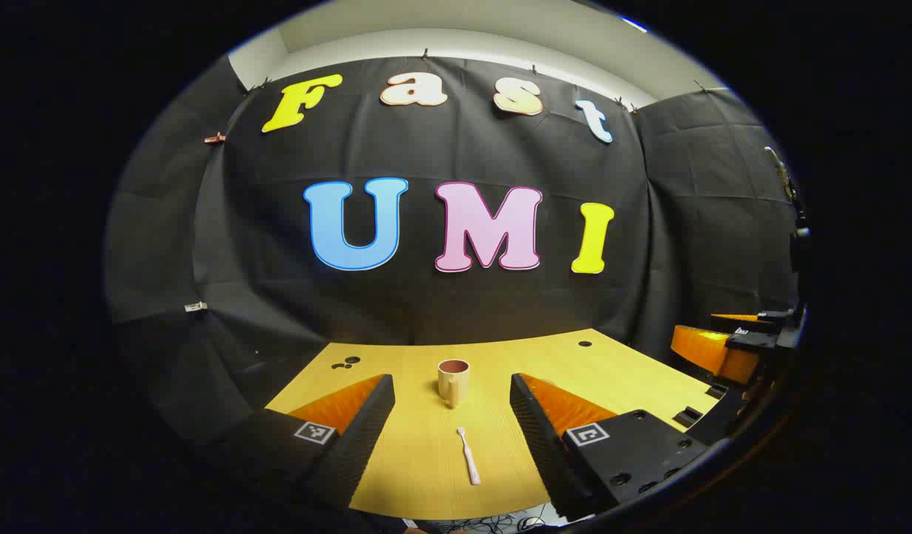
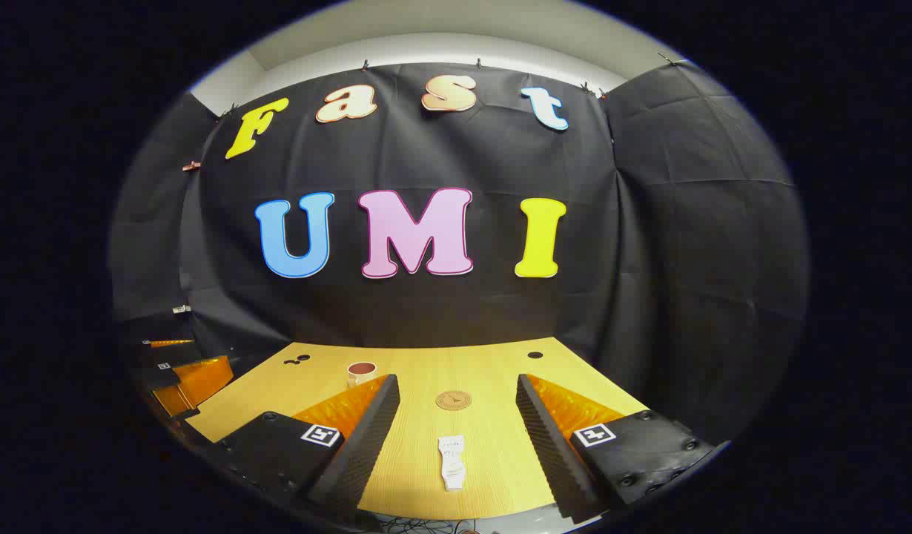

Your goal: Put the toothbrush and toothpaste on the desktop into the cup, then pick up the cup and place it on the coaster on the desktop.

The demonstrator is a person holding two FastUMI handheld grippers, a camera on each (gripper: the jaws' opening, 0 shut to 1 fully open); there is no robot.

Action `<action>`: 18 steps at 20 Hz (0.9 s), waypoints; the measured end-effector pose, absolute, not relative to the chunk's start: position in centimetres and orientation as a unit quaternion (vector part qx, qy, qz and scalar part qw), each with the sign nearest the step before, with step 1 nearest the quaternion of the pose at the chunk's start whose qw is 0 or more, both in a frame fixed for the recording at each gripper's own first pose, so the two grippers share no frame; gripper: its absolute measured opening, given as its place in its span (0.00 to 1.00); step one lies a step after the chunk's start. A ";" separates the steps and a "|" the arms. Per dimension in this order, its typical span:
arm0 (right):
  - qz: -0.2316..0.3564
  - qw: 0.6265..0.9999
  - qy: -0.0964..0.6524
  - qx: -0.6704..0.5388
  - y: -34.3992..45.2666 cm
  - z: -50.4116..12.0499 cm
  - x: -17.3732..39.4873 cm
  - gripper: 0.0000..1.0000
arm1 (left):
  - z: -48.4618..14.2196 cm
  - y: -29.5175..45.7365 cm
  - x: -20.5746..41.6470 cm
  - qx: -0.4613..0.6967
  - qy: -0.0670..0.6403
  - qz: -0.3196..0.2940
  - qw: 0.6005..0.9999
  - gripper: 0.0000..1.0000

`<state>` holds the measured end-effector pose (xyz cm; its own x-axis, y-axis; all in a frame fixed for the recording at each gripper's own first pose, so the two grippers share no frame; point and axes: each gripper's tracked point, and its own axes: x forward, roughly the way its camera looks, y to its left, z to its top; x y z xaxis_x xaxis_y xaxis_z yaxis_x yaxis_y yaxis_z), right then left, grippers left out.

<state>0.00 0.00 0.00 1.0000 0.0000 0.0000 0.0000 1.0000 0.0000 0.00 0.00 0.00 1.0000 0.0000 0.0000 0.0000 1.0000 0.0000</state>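
Note:
In the left gripper view a pale cup (image 1: pixel 453 381) with a dark inside stands upright on the yellow desktop (image 1: pixel 612 371). A pink toothbrush (image 1: pixel 468 455) lies nearer, pointing away from me. My left gripper (image 1: pixel 451 426) is open above the table's near part, its fingers either side of the toothbrush and apart from it. In the right gripper view a white toothpaste tube (image 2: pixel 452 463) lies between the fingers of my open right gripper (image 2: pixel 456 430), untouched. Beyond it lies a round brown coaster (image 2: pixel 454 400). The cup (image 2: pixel 361 372) shows at the left, partly behind a finger.
The other gripper (image 1: pixel 730 345) shows at the right edge of the left gripper view, and again as the other gripper (image 2: pixel 178 371) at the left edge of the right gripper view. Small dark holes (image 1: pixel 346 363) mark the desktop's far corners. Black cloth walls close the booth behind.

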 end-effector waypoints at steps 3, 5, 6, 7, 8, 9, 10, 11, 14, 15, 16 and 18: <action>0.007 1.000 0.006 -0.004 -0.6 -0.1 1.3 0.97 | -0.3 0.3 1.2 0.002 0.004 0.013 1.000 0.97; 0.011 1.000 0.009 -0.004 -0.8 -0.2 2.3 0.97 | -0.4 0.4 1.8 -0.001 0.006 0.019 1.000 0.97; 0.013 1.000 0.011 -0.003 -0.8 -0.2 2.8 0.97 | -0.6 0.4 2.1 -0.001 0.010 0.021 1.000 0.97; 0.014 1.000 0.012 -0.002 -0.8 -0.3 3.4 0.97 | -0.8 0.6 2.5 -0.001 0.012 0.024 1.000 0.97; 0.016 1.000 0.015 -0.002 -0.8 -0.4 3.9 0.97 | -0.9 0.6 2.9 0.000 0.014 0.027 1.000 0.97; 0.017 1.000 0.018 -0.003 -0.7 -0.5 4.4 0.97 | -1.0 0.7 3.0 0.000 0.016 0.029 0.999 0.97; 0.020 1.000 0.020 -0.003 -0.6 -0.6 4.8 0.97 | -0.9 0.7 3.3 0.000 0.016 0.030 0.999 0.97; 0.023 0.999 0.023 -0.004 -0.6 -0.7 5.4 0.98 | -1.1 0.8 3.5 0.000 0.017 0.031 0.999 0.97; 0.021 0.999 0.038 -0.001 -0.8 -1.6 6.7 0.97 | -1.7 1.3 4.1 -0.003 0.025 0.040 0.999 0.97; 0.021 0.999 0.044 0.002 -0.8 -1.9 7.1 0.97 | -1.8 1.4 4.2 -0.006 0.027 0.043 0.999 0.97; 0.023 0.998 0.050 0.002 -0.6 -2.3 7.5 0.97 | -1.8 1.5 4.3 -0.008 0.027 0.046 0.999 0.97; 0.029 0.998 0.058 -0.001 -0.2 -2.7 8.1 0.97 | -1.9 1.7 4.6 -0.009 0.030 0.052 0.998 0.98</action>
